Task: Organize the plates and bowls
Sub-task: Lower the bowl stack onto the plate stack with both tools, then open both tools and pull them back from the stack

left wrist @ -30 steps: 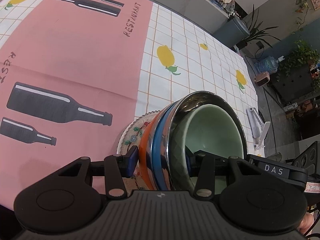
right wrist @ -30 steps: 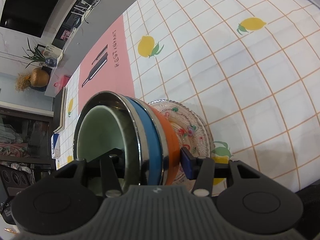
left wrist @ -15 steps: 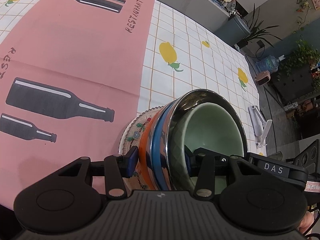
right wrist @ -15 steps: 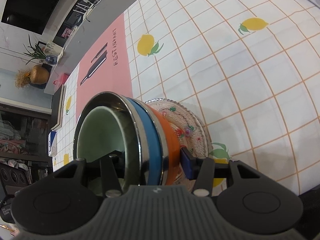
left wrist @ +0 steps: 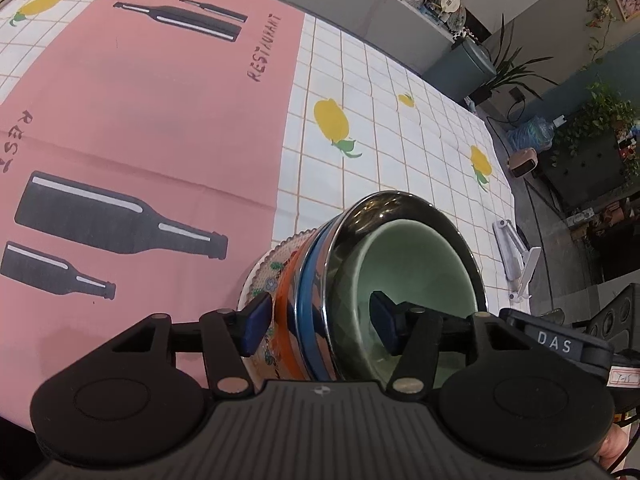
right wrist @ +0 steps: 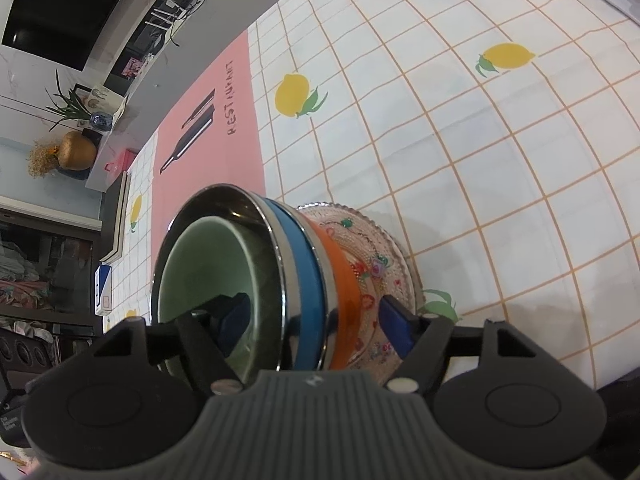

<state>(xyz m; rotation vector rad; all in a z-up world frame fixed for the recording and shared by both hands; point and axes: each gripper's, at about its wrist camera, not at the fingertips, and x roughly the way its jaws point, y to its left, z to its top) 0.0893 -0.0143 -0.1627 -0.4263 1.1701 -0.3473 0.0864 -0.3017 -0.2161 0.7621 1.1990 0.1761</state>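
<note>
both grippers are clamping one nested stack: the left gripper (left wrist: 320, 322) and the right gripper (right wrist: 312, 322) are each closing one pad inside the green bowl (left wrist: 416, 268) and one against the patterned glass plate (right wrist: 384, 256), with steel, blue and orange bowls between, tilted at six o'clock over the lemon tablecloth (right wrist: 480, 128).

Stack's (left wrist: 360, 280) underside behind gripper body
</note>
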